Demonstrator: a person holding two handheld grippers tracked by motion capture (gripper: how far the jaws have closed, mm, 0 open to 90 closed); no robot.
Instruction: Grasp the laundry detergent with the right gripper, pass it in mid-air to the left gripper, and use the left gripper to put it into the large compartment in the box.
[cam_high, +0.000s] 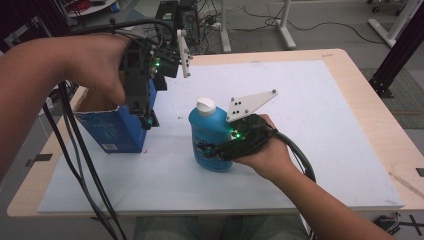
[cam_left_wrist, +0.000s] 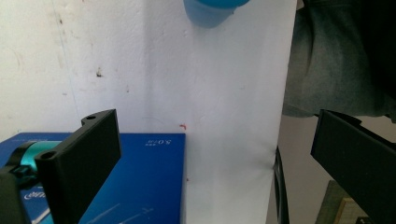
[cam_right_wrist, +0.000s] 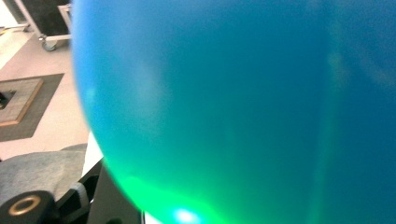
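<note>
A blue bottle (cam_high: 210, 134) with a white cap (cam_high: 205, 105) stands upright near the middle of the white board. My right gripper (cam_high: 216, 148) comes in from the right and is shut on the bottle's lower body; up close in the right gripper view the blue bottle (cam_right_wrist: 243, 102) covers nearly everything. My left gripper (cam_high: 149, 117) hangs pointing down over the right edge of an open blue carton (cam_high: 116, 129). Its jaws stand wide apart with nothing between them, above the carton's blue face (cam_left_wrist: 140, 182) and the white board (cam_left_wrist: 224, 116). The bottle's base (cam_left_wrist: 210, 11) peeks in at the top.
The white board (cam_high: 280, 165) lies on a light wooden table (cam_high: 370, 115). Black cables (cam_high: 80, 165) trail from the left gripper over the table's left front edge. Stands, frames and cables sit on the floor behind the table.
</note>
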